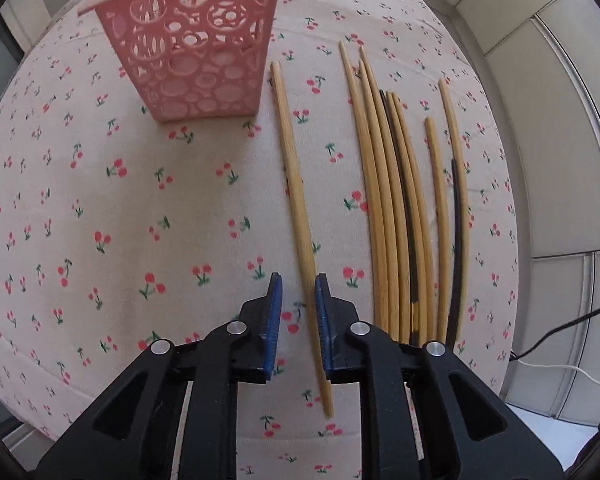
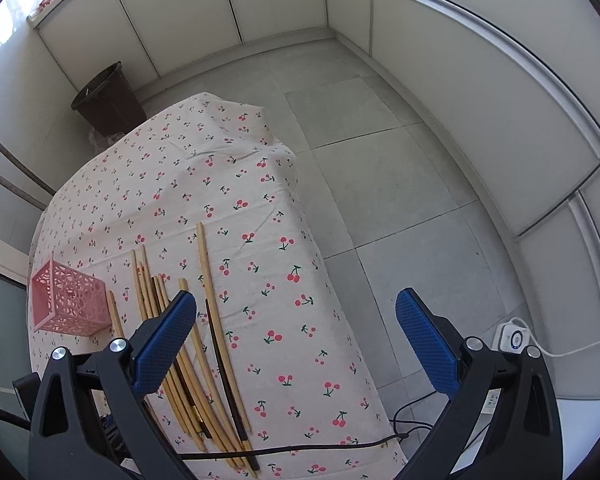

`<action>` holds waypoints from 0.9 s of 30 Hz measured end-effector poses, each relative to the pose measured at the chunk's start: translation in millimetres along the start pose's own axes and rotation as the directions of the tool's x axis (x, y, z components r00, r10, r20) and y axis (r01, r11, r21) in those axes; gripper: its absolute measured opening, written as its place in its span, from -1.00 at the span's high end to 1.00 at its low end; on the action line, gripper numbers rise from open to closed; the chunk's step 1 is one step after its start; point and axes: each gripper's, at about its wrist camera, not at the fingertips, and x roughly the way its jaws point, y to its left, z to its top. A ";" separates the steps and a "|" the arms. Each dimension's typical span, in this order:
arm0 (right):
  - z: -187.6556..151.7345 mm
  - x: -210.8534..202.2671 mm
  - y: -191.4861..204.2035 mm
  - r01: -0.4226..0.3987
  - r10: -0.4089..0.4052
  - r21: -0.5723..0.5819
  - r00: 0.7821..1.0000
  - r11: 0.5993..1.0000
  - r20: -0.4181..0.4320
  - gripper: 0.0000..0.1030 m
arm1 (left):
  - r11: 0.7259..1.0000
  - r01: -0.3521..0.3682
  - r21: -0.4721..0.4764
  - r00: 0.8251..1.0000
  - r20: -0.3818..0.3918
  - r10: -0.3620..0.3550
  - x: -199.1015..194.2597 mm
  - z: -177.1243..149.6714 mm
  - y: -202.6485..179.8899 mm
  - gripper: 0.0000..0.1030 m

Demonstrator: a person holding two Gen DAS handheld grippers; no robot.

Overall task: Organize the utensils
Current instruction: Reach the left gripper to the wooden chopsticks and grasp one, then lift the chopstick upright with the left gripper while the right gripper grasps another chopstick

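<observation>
Looking down the left wrist: left claw narrow, straddling a lone chopstick on the bench, not yet pinching. I'd centre, close gently, then lift toward the pink basket.

Right wrist: right claw wide, empty, above the remaining chopsticks.

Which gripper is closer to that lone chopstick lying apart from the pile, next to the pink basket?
Left. The left gripper straddles the lone chopstick, jaws not closed on it. The right gripper hangs open, high above the table's right side.
</observation>
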 end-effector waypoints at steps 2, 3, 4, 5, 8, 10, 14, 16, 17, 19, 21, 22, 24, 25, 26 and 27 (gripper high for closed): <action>1.8 8.1 7.0 -0.005 0.005 -0.008 1.000 1.000 -0.017 -0.89 | 1.000 -0.009 -0.022 1.000 0.010 0.009 5.1 13.5 1.2 0.46; 2.5 13.8 11.1 0.004 -0.004 -0.019 1.000 1.000 -0.025 -0.89 | 1.000 -0.015 -0.026 0.999 0.030 0.016 5.8 22.8 -0.1 0.42; 4.0 18.2 14.1 0.008 -0.008 -0.019 1.000 1.000 -0.028 -0.89 | 0.999 -0.023 -0.023 0.998 0.054 0.024 5.2 29.6 -1.7 0.40; 6.0 23.3 16.5 0.011 -0.012 -0.016 0.999 1.000 -0.033 -0.89 | 0.999 -0.027 -0.024 0.997 0.069 0.029 6.3 35.5 -3.6 0.39; 13.4 36.6 18.3 -0.010 0.011 0.025 0.999 1.000 -0.049 -0.89 | 0.999 -0.046 -0.027 0.991 0.121 0.049 18.0 34.5 -16.2 0.40; 17.9 45.1 21.0 -0.022 0.024 0.043 0.998 0.999 -0.056 -0.89 | 0.992 -0.125 0.012 0.977 0.173 0.121 24.0 31.6 -29.8 0.76; 25.5 62.1 32.6 0.014 -0.013 0.015 0.999 1.000 -0.051 -0.89 | 0.989 -0.132 0.063 0.973 0.197 0.118 28.9 34.6 -37.0 0.87; 28.3 73.1 37.9 0.021 -0.021 0.002 0.998 1.000 -0.064 -0.86 | 0.993 -0.084 0.082 0.981 0.181 0.068 25.9 34.8 -31.5 0.88; 29.2 78.5 40.3 0.017 -0.017 0.007 0.997 1.000 -0.075 -0.81 | 0.994 -0.055 0.091 0.983 0.181 0.038 21.6 32.2 -28.8 0.88; 28.7 87.4 44.8 -0.020 0.024 0.037 0.995 0.999 -0.098 -0.62 | 0.991 0.000 0.132 0.979 0.204 -0.027 1.2 19.1 -20.8 0.88; 28.5 98.0 51.5 -0.051 0.058 0.051 0.989 0.997 -0.137 -0.49 | 0.980 0.056 0.189 0.965 0.240 -0.102 -24.2 10.2 -23.4 0.87; 28.6 101.9 55.5 -0.050 0.057 0.047 0.988 0.998 -0.144 -0.44 | 0.973 0.070 0.219 0.955 0.266 -0.129 -38.5 7.1 -25.8 0.87; 29.9 107.9 64.2 -0.022 0.025 0.023 0.991 1.000 -0.131 -0.44 | 0.962 0.074 0.263 0.930 0.330 -0.162 -65.4 2.2 -27.9 0.87; 30.1 110.5 67.9 -0.011 0.012 0.011 0.992 1.000 -0.125 -0.44 | 0.959 0.073 0.273 0.917 0.359 -0.172 -75.6 0.5 -29.5 0.87; 30.5 114.6 72.2 0.001 -0.001 -0.002 0.992 1.000 -0.125 -0.41 | 0.957 0.076 0.278 0.906 0.382 -0.183 -84.8 -0.4 -29.2 0.87; 31.1 119.2 75.4 0.011 -0.013 -0.012 0.992 1.000 -0.129 -0.36 | 0.956 0.082 0.282 0.894 0.403 -0.196 -91.2 -4.3 -31.3 0.87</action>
